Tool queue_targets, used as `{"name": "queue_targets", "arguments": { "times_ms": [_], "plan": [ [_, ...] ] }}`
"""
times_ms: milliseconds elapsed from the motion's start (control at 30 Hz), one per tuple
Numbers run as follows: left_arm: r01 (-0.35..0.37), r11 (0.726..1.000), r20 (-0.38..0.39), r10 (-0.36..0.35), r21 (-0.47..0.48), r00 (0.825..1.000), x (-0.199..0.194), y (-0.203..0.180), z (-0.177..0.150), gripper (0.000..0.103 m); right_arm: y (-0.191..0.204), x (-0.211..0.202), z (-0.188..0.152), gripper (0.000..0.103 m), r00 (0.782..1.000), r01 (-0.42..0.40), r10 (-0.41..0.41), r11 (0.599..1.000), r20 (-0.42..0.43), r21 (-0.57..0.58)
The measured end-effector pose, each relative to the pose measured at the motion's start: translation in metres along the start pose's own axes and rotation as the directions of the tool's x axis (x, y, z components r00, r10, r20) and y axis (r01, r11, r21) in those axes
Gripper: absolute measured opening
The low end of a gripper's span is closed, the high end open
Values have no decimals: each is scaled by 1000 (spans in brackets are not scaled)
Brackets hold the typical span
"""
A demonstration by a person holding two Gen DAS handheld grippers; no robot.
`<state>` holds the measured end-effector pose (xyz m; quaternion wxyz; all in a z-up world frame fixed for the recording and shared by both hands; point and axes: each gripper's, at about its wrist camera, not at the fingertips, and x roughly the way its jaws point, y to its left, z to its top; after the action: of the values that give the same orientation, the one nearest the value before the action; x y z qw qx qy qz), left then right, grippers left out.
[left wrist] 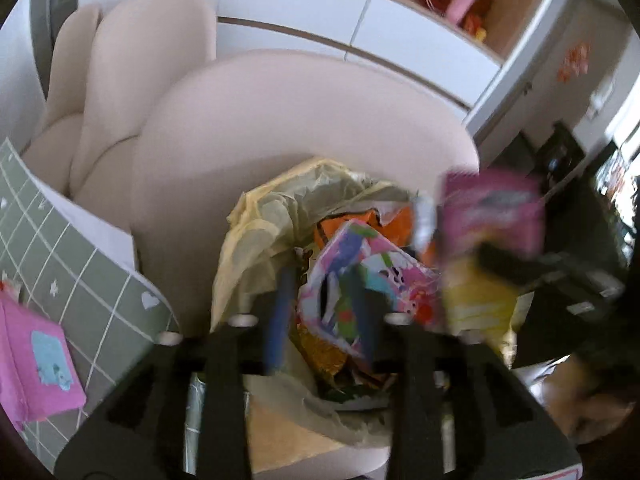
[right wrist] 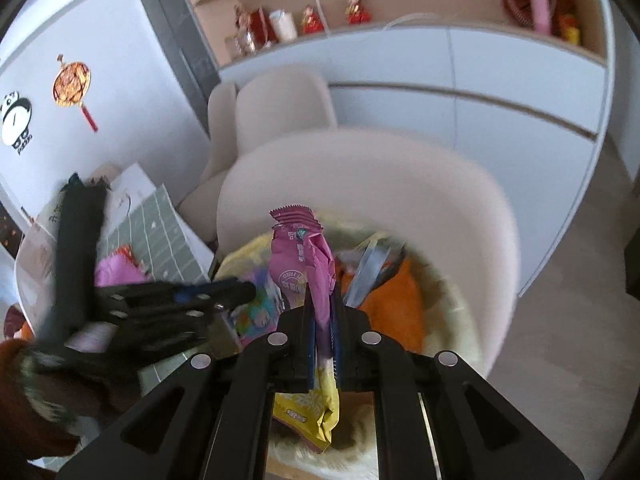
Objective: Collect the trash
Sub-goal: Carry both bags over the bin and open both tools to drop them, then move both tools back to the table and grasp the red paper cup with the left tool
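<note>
Where legible, "FRIED" on pink wrapper (right wrist: 304, 276) in right tool (right wrist: 324, 312), possibly snack.

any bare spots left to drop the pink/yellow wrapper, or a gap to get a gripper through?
Bin bag is crowded: colourful packet and orange wrapper fill its middle. Barest patch is the bag's left inner wall, beside the packet. The table left of the bin has some bare green grid. Right gripper holds the pink and yellow wrapper above the bag; left gripper crowds the left approach.
</note>
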<state>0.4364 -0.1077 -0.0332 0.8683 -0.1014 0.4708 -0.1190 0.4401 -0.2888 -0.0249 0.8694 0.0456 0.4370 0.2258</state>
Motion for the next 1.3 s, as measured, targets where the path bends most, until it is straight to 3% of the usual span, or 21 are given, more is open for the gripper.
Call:
{"name": "queue_targets", "arguments": {
  "times_ms": [200, 467, 700, 800, 867, 900, 1167, 1300],
  "plan": [
    [-14, 997, 95, 21, -76, 995, -45, 19, -6, 44, 16, 38, 5, 8, 997, 5, -9, 999, -81, -46],
    [-48, 992, 160, 66, -116, 985, -94, 39, -30, 49, 25, 83, -5, 8, 975, 36, -61, 992, -216, -119],
    [-60, 989, 132, 78, -136, 988, -110, 51, -58, 50, 24, 80, -9, 10, 973, 31, -51, 995, -224, -93],
    [-68, 985, 121, 88, -160, 989, -115, 61, -69, 50, 29, 67, -10, 20, 981, 34, -47, 997, -189, -75],
    [-72, 983, 118, 93, -169, 989, -119, 68, -75, 50, 32, 54, -11, 37, 987, 45, -56, 996, -149, -75],
    [-75, 982, 117, 96, -174, 988, -122, 71, -79, 50, 34, 48, -11, 39, 990, 47, -57, 996, -131, -78],
    [-98, 970, 118, 126, -222, 985, -147, 101, -114, 50, 50, 4, -17, 40, 991, 130, -132, 987, -14, -95],
    [-149, 961, 122, 181, -235, 976, -161, 121, -134, 50, 61, -15, -19, 40, 994, 110, -109, 991, 21, -74]
  ]
}}
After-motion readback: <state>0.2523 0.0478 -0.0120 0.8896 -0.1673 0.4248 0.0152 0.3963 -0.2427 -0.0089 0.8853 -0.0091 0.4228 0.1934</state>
